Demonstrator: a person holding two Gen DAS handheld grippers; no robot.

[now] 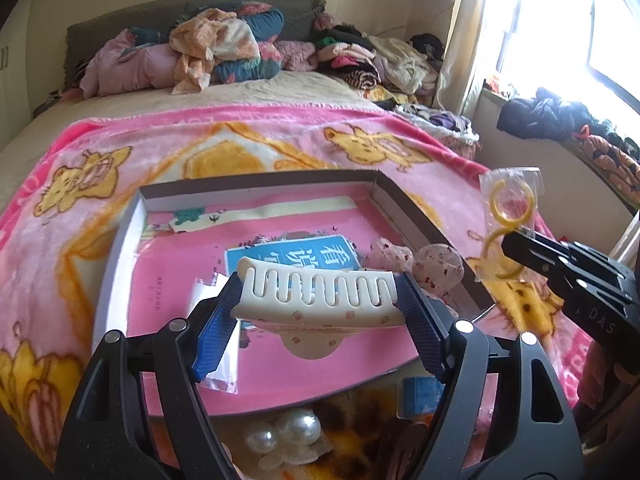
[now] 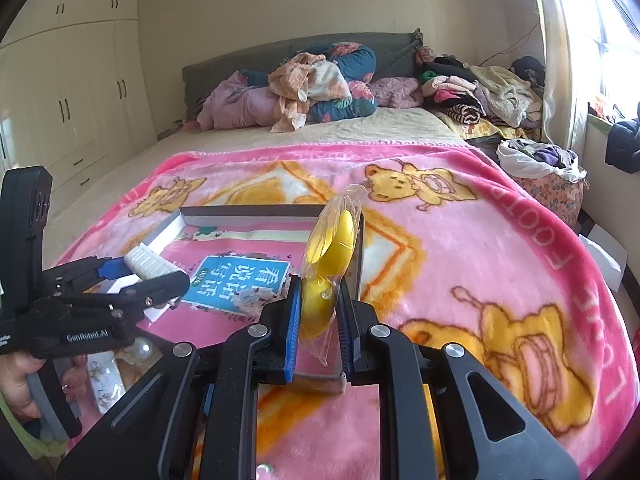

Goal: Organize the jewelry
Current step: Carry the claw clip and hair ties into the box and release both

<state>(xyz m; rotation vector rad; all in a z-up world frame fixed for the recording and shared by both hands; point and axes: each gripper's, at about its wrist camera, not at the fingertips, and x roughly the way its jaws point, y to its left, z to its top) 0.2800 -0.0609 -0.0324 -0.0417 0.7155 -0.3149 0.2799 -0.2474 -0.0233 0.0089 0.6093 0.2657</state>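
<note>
My left gripper (image 1: 320, 308) is shut on a white hair claw clip (image 1: 320, 292) and holds it above the shallow box (image 1: 256, 182) with a pink floor on the bed. My right gripper (image 2: 318, 320) is shut on a clear bag of yellow rings (image 2: 332, 256), held just right of the box's right wall (image 2: 360, 256). The bag also shows in the left wrist view (image 1: 508, 216), pinched by the right gripper (image 1: 508, 242). The left gripper with the clip shows at the left of the right wrist view (image 2: 152, 268). A pink speckled hair piece (image 1: 436, 266) lies in the box.
A pink bear blanket (image 2: 460, 248) covers the near bed. White pearl pieces (image 1: 288, 432) lie in front of the box under my left gripper. Piled clothes and pillows (image 2: 312, 84) fill the head of the bed. Wardrobes (image 2: 80, 92) stand at left.
</note>
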